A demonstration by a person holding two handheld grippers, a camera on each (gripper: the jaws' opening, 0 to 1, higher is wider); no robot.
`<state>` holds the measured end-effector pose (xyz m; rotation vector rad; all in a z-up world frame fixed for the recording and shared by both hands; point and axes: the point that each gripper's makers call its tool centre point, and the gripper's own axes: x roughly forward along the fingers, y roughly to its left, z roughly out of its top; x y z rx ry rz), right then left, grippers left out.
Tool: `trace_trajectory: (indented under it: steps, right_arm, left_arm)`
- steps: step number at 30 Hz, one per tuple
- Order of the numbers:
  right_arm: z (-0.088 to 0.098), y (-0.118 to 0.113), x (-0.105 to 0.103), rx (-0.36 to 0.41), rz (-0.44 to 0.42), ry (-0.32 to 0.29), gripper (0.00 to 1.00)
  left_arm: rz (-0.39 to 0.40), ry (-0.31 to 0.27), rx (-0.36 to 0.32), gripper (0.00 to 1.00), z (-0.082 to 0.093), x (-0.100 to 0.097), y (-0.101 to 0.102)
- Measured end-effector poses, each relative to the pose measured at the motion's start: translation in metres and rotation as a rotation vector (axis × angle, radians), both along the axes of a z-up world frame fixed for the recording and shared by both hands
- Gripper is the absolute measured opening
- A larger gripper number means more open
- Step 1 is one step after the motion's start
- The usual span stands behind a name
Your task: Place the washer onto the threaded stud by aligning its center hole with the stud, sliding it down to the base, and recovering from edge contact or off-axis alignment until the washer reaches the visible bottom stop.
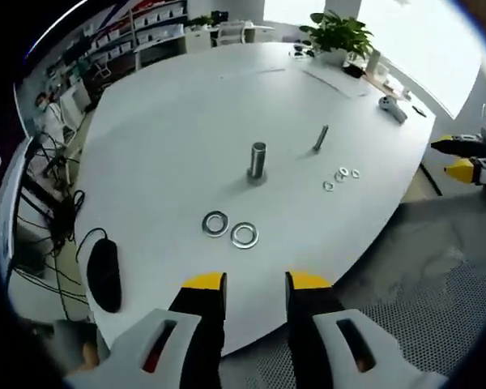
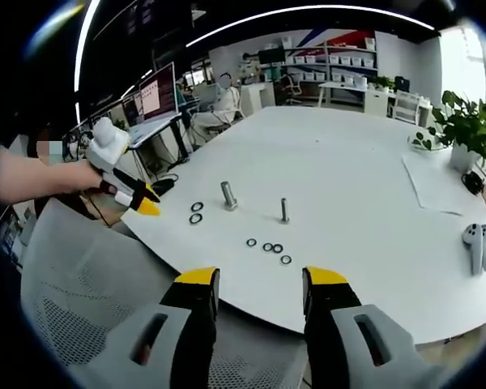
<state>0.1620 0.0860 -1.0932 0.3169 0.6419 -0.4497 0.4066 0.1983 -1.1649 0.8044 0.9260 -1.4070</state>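
Jaws of left gripper (image 1: pixel 256 282) and right gripper (image 2: pixel 257 276) apart, empty; large washers (image 1: pixel 215 223) lie flat on counter (image 1: pixel 186 121), so edge pickup may slip, or seat off-axis on stud (image 1: pixel 258 160)

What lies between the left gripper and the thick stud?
In the left gripper view, two large washers lie side by side between the left gripper and the thick stud.

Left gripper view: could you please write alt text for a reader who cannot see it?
An open left gripper hovers at the edge of a white table, short of two large washers lying flat. Beyond them stand a thick stud, a thinner stud and four small washers.
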Motion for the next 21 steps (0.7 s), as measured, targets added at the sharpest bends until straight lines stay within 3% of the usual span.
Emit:
trace_trajectory:
  steps: [2, 6, 11, 14, 18, 21]
  right_arm:
    - [0.0, 0.0, 0.0, -0.002, 0.002, 0.003, 0.44]
    - [0.001, 0.0, 0.0, 0.001, -0.003, -0.003, 0.44]
    - [-0.001, 0.001, 0.0, 0.0, 0.003, 0.003, 0.44]
    - [-0.001, -0.001, -0.001, -0.006, 0.0, 0.007, 0.43]
    - [-0.002, 0.0, -0.001, -0.006, 0.0, 0.012, 0.43]
    - [-0.002, 0.0, -0.002, -0.002, -0.005, 0.011, 0.43]
  left_arm:
    - [-0.012, 0.001, 0.018, 0.27, -0.017, 0.004, -0.013]
    - [-0.049, -0.013, 0.07, 0.27, -0.036, 0.013, -0.026]
    - [-0.05, 0.007, 0.128, 0.27, -0.048, 0.014, -0.033]
    - [-0.064, -0.014, 0.15, 0.27, -0.048, 0.008, -0.034]
    - [-0.03, -0.005, 0.201, 0.27, -0.072, 0.021, -0.043]
    - [-0.016, -0.006, 0.207, 0.28, -0.069, 0.024, -0.045]
